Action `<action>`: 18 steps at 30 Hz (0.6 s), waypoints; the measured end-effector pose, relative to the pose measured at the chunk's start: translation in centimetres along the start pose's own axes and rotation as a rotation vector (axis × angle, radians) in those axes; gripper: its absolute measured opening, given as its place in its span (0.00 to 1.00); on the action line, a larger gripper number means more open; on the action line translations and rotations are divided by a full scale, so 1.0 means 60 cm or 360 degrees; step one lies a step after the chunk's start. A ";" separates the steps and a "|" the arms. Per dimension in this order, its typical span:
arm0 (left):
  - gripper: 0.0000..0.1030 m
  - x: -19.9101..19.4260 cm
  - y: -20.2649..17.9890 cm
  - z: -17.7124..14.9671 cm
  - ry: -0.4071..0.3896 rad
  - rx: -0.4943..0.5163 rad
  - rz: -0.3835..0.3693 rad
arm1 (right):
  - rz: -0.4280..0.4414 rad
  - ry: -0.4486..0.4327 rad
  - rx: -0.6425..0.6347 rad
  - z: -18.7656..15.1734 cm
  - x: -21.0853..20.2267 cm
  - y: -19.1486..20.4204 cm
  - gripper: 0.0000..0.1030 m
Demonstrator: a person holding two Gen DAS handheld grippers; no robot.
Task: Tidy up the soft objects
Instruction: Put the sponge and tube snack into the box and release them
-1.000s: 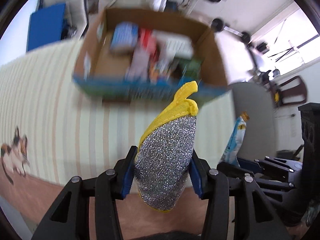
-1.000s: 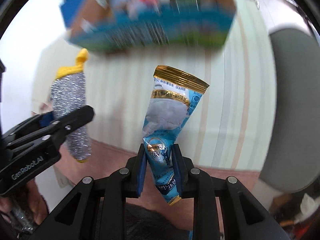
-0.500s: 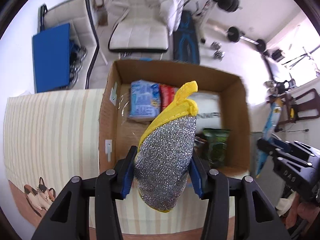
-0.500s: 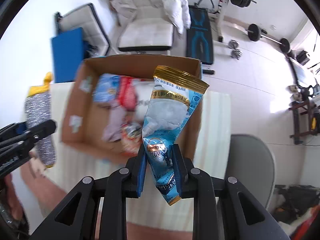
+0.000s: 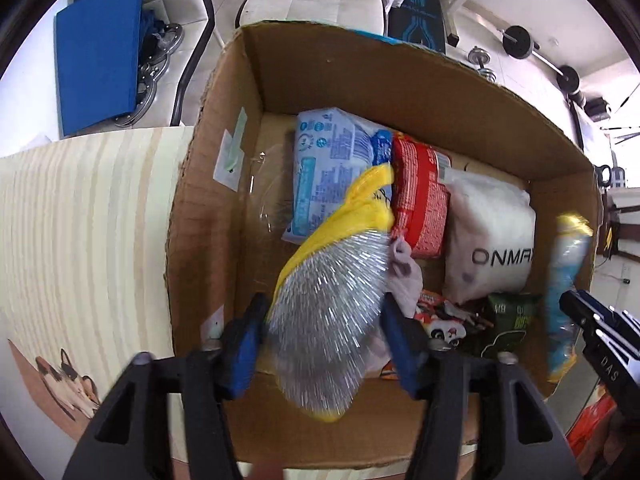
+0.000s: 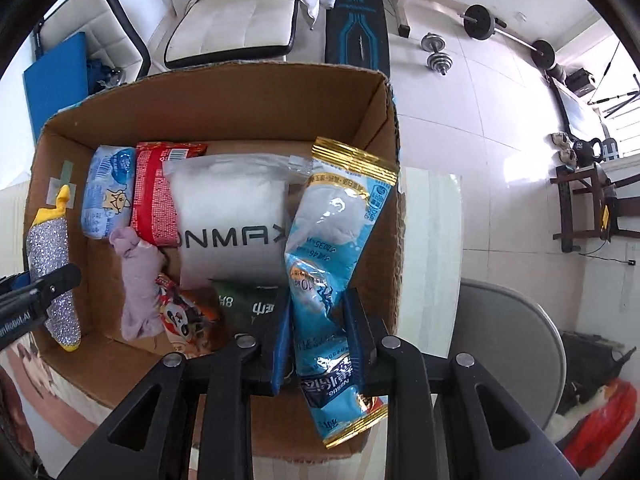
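A: What do the grippers hold?

B: The left gripper squeezes the sparkly sponge over the cardboard box. The right gripper squeezes the blue snack bag there too.

A: How should they drop them?

B: Go low, find bare spots, open slowly. Both things stand long-ways, tops pointing away.
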State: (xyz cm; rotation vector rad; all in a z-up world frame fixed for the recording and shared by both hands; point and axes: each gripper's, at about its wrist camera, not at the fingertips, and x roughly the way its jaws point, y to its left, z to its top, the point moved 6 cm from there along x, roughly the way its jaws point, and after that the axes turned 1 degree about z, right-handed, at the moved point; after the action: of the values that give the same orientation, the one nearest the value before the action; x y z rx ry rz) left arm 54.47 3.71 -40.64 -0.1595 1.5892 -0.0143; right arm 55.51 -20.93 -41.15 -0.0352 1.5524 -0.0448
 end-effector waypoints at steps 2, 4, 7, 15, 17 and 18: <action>0.75 -0.002 -0.001 0.000 -0.0007 -0.0002 -0.0021 | -0.0018 0.0001 -0.0004 0.002 0.002 -0.001 0.45; 0.82 -0.006 -0.002 -0.001 -0.0014 0.0003 -0.0014 | -0.0015 -0.0015 -0.0011 0.004 -0.001 -0.001 0.66; 0.88 -0.013 -0.010 -0.002 -0.0031 0.0027 -0.0036 | 0.0014 -0.0028 -0.0008 0.005 -0.011 0.001 0.68; 0.88 -0.018 -0.024 -0.012 -0.0059 0.0056 -0.0106 | 0.0108 -0.0028 0.0019 -0.015 -0.017 0.009 0.71; 0.88 -0.022 -0.027 -0.018 -0.0073 0.0052 -0.0121 | 0.0126 -0.0033 0.0015 -0.025 -0.016 0.012 0.96; 0.88 -0.027 -0.030 -0.025 -0.0088 0.0052 -0.0130 | 0.0147 -0.0037 0.0014 -0.031 -0.017 0.014 0.98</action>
State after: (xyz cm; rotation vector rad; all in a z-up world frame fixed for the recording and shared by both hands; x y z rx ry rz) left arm 53.14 1.99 -38.78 -0.1975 1.5254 -0.0986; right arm 53.65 -20.01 -40.23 0.0430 1.5289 0.0220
